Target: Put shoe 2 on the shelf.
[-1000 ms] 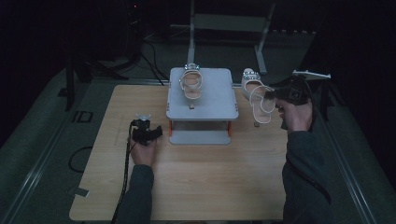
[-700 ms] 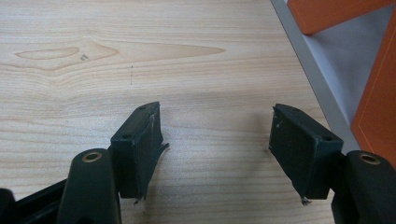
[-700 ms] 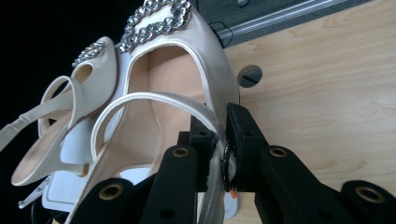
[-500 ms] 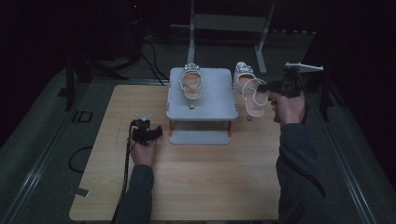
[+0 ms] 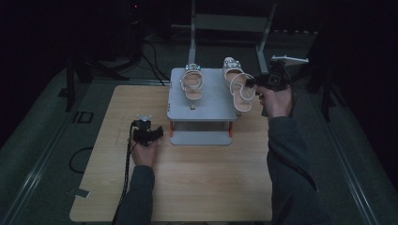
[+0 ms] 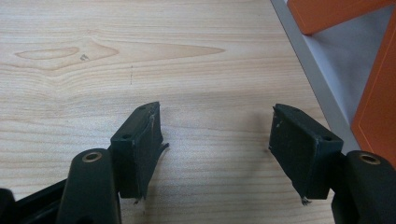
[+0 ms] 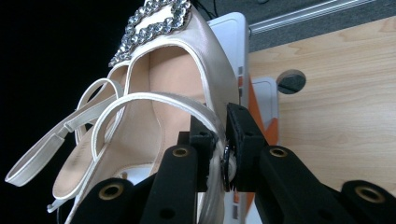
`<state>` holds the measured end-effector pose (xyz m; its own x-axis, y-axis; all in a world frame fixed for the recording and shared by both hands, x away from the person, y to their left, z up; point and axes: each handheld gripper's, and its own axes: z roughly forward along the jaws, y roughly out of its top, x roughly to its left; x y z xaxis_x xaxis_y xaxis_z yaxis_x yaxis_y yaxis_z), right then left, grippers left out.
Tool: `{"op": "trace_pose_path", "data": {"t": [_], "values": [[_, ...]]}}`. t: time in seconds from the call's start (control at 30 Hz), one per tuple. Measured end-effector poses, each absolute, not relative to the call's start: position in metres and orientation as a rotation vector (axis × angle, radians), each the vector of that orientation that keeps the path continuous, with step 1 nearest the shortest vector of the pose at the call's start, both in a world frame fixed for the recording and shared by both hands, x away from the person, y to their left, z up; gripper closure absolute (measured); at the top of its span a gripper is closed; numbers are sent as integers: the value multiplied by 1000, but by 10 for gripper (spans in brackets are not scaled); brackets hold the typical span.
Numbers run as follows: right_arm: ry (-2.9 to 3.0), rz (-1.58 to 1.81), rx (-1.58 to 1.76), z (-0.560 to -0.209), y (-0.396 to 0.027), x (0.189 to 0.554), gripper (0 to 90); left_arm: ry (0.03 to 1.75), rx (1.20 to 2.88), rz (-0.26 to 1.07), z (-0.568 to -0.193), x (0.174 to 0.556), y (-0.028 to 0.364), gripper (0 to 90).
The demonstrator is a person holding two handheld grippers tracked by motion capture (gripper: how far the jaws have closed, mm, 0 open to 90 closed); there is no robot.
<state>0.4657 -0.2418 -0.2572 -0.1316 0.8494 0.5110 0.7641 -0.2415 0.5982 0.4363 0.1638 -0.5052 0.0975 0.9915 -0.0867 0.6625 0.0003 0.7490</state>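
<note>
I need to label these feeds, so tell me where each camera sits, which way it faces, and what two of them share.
High view: fixed above the person's side, looking forward and down on the wooden table; both forearms enter from the bottom.
Left gripper view: rides the left hand-held gripper, looking along its open jaws at bare tabletop beside the grey rack.
Right gripper view: rides the right hand-held gripper, looking along jaws shut on the cream sandal.
Shared: the high view also shows that sandal, the rack, and the right gripper.
</note>
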Motion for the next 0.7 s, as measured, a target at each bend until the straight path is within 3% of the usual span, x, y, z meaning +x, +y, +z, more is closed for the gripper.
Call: {"op": "trace_pose_path", "data": {"t": [0.7], "values": [[1855,1341,2037,-262,-215,479,821,1631,1734,650,-505,436,164,346]]}}
